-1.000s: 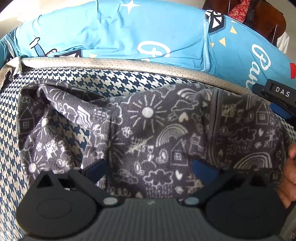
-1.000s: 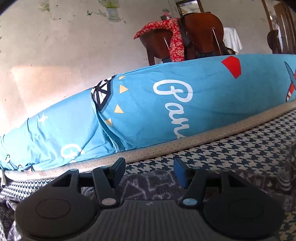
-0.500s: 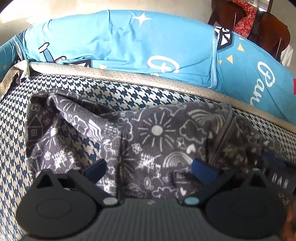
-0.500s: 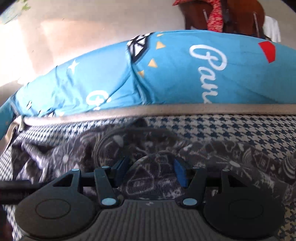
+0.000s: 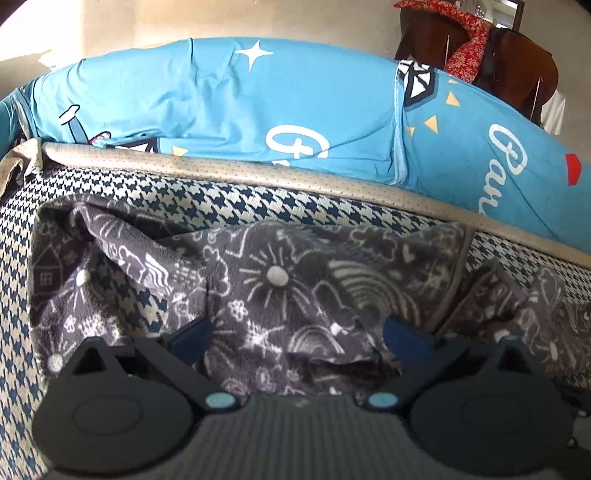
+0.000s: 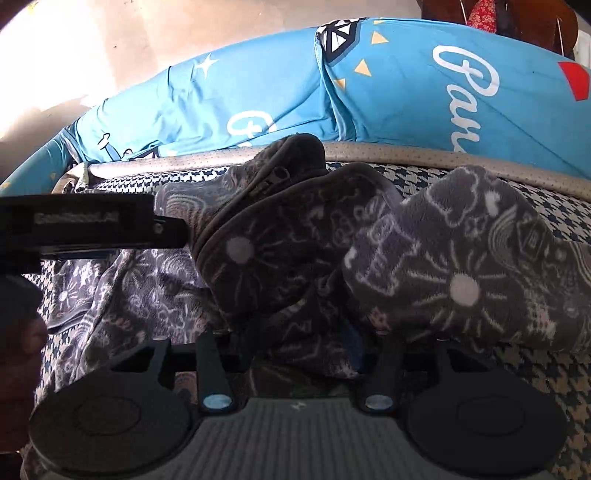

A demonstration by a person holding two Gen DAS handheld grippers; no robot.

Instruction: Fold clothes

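Fleece first: a dark grey fleece garment w/ white doodle print (suns, rainbows, houses) (image 5: 295, 295) lies rumpled on the navy-and-cream houndstooth seat cushion (image 5: 229, 199), right under both tools.

Left gripper (image 5: 297, 332) hovers low over it, jaws wide apart, cloth showing between the blue pads but nothing pinched.

Right gripper (image 6: 299, 343) is down in a bunched fold; its jaws are closing w/ fleece between them. Fingertips are buried in the pile, so I can't say the pads actually press yet. A zip pull (image 6: 279, 173) sits on the raised hump just beyond.

Behind the garment runs the cushion's beige dotted piping (image 5: 258, 173), then a bright blue printed cover (image 5: 221, 99); furthest back a dark wooden chair (image 5: 517, 55) w/ a red floral cloth (image 5: 465, 33) draped on it.

Risks, as I judge it: the right tool may grab several layers at once, since the fold is thick there, and lifting would drag the whole heap rather than one edge. It could also nip the zip, which would slip. Left side isn't anchoring anything, so the garment may slide on the seat.

Writing: white script on the blue cover reads "Par…", cut off, prob. "Paris". The label on the left tool's body, seen from the right cam, is too blurred to read.
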